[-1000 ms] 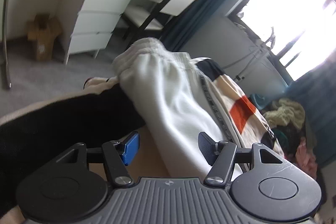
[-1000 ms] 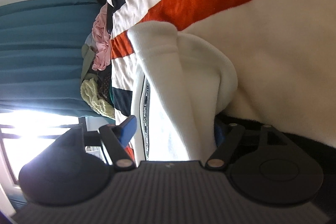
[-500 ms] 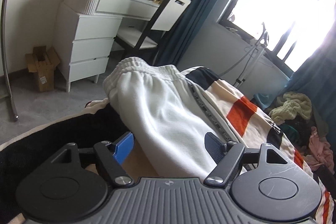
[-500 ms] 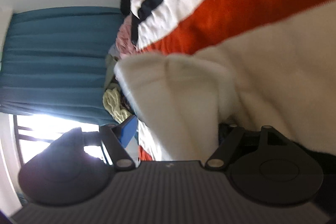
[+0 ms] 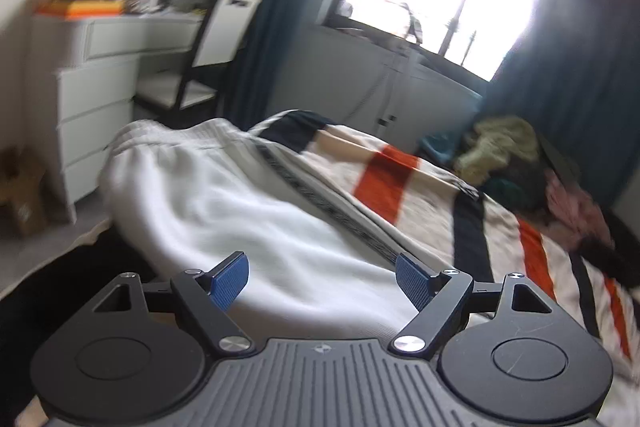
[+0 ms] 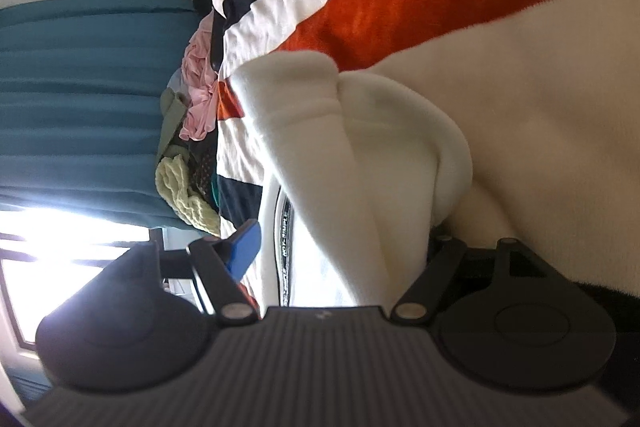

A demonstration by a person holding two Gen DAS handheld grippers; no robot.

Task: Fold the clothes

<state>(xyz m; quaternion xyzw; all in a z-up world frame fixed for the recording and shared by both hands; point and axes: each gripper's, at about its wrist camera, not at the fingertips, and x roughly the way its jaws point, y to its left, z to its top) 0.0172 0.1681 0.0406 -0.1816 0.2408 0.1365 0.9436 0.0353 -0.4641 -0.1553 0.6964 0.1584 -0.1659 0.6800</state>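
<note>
White sweatpants [image 5: 224, 211] with a dark lettered side stripe lie on the striped bed blanket [image 5: 404, 187]. Their waistband is at the far left in the left wrist view. My left gripper [image 5: 322, 277] is open and empty just above the pants' near end. In the right wrist view, which is rolled sideways, a folded cuff end of the pants [image 6: 352, 155] lies between the fingers of my right gripper [image 6: 344, 243]. It is open, the left blue pad [image 6: 244, 247] stands clear of the cloth, and the right pad is hidden behind it.
A pile of loose clothes [image 5: 520, 163] [image 6: 188, 147] lies at the far side of the bed by the teal curtains. A white dresser [image 5: 96, 95] and a chair [image 5: 208, 39] stand beyond the bed's left edge. A black cloth [image 5: 60, 279] lies at the near left.
My left gripper has risen and tilted up, so more of the room and bed shows. My right gripper stays at the cuff end, and the cloth between its fingers has shifted slightly.
</note>
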